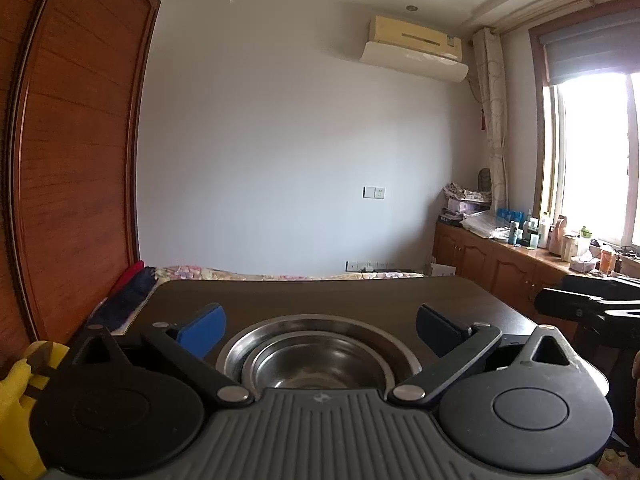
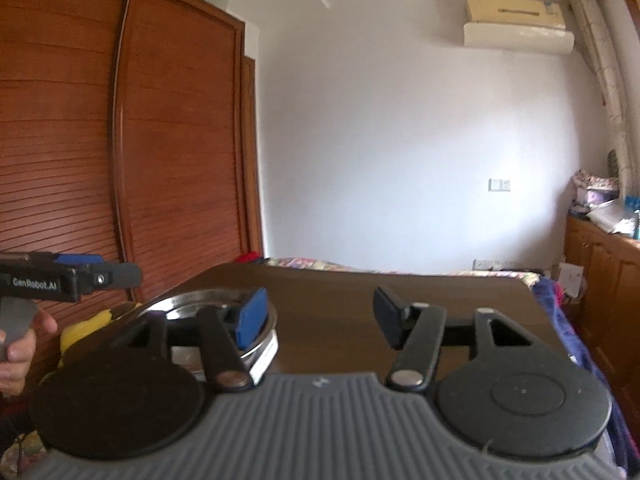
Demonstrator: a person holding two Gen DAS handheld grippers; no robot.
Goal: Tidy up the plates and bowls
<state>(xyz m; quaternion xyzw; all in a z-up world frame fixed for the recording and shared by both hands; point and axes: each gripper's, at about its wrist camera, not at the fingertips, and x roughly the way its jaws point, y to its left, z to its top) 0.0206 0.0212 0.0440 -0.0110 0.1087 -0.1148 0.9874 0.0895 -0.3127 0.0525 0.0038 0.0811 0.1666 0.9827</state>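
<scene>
A stack of steel bowls nested in a wide steel plate [image 1: 320,356] sits on the dark wooden table [image 1: 320,296], right below my left gripper [image 1: 320,326], which is open and empty with its blue pads either side of the stack. In the right wrist view the same stack [image 2: 224,320] lies at the left, partly behind the left pad [image 2: 252,316]. My right gripper [image 2: 320,316] is open and empty above bare table [image 2: 400,284]. The other gripper [image 2: 68,276] is seen at far left, held by a hand.
A wooden wardrobe [image 2: 120,140] stands at the left. A bed with a patterned cover [image 1: 280,274] lies behind the table. A cluttered wooden counter [image 1: 520,248] runs under the window at right. A yellow object [image 1: 20,400] lies by the table's left edge.
</scene>
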